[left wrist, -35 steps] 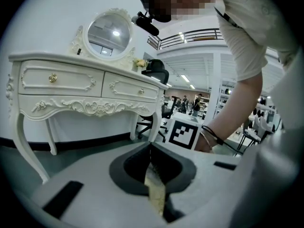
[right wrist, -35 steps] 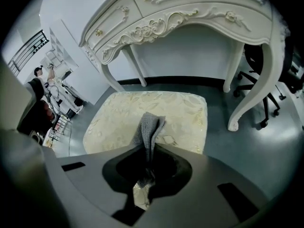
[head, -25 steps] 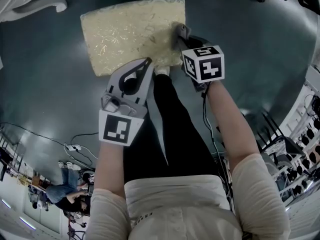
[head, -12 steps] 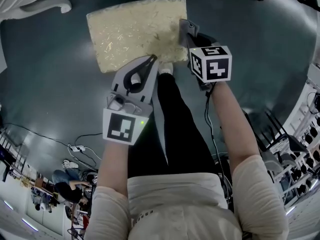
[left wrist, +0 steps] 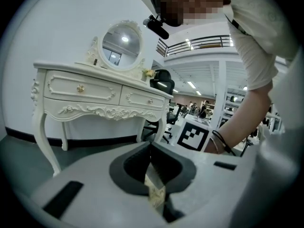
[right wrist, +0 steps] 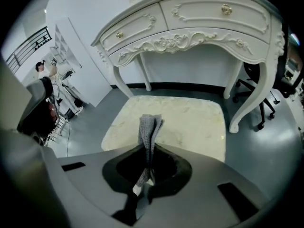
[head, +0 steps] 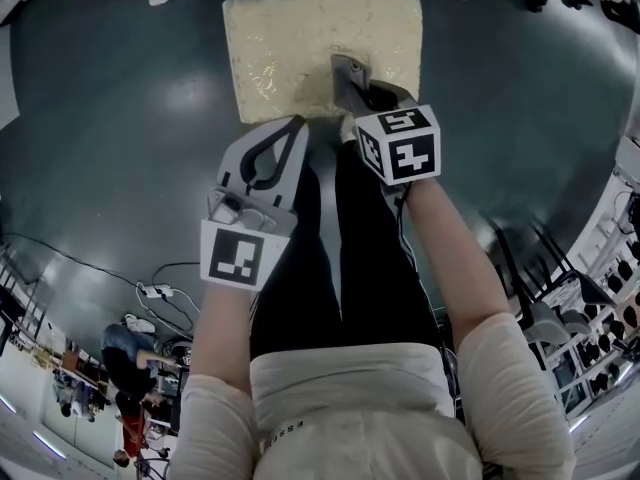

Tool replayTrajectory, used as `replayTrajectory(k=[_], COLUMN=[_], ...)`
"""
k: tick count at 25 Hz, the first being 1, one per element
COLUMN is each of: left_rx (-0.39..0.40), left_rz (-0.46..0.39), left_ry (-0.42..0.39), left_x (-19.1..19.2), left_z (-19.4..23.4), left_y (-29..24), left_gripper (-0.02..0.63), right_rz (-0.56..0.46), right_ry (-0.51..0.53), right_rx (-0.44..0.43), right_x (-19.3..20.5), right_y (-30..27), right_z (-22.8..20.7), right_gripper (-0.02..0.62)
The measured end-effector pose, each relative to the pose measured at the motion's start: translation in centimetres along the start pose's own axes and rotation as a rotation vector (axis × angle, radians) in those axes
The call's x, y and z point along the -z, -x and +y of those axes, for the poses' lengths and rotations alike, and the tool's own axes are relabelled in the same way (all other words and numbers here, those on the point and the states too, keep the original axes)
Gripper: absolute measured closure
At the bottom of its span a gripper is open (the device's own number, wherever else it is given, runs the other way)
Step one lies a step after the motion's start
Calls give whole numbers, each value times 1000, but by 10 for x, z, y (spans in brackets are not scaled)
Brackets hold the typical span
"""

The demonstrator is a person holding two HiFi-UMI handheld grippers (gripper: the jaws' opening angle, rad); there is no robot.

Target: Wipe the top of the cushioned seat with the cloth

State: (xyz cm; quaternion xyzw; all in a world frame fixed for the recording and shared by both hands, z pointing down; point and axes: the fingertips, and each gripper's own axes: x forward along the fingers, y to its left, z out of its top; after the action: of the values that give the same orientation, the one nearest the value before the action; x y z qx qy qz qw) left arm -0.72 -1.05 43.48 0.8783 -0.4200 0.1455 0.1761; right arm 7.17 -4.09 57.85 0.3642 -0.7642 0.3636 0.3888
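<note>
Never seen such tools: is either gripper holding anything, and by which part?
The right gripper pinches the folded cloth by its lower part; its top sticks out past the jaws. The left gripper is shut, apparently on nothing.

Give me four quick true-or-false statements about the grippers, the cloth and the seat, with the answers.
1. The right gripper is shut on the grey cloth. True.
2. The cloth lies spread flat on the cushioned seat. False: it is bunched and stands out from between the right gripper's jaws.
3. The left gripper also grips the cloth. False: its jaws are together, with no cloth in them.
4. A white dressing table stands behind the seat. True.
</note>
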Motion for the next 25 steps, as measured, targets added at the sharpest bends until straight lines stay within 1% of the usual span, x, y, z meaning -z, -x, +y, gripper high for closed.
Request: replayTrajectory(k=[7,12,16,19,21,25], left_rx=[-50,-78,-95,-107,-114,-121], left_rz=[21,22,19,17,19,6], left_ry=[4,24,33,64,81,82], left_x=[29,43,52,60,66,64], left_z=[45,77,96,106,110,109], left_y=[59,82,91,97,97,93], left_gripper=[604,604,604,604,604,604], right_rz=[40,79,102,110,114,114], right_ry=[37,65,80,73,66,41], right_rx=[-70,-113,-129,-125,-124,-123], right_x=[4,6,9,9,9,9], right_y=[-38,-65,-85,-95,-99,-97], right_z=[88,134,152,158,159,150], right_gripper=[568,568,568,568,568,568])
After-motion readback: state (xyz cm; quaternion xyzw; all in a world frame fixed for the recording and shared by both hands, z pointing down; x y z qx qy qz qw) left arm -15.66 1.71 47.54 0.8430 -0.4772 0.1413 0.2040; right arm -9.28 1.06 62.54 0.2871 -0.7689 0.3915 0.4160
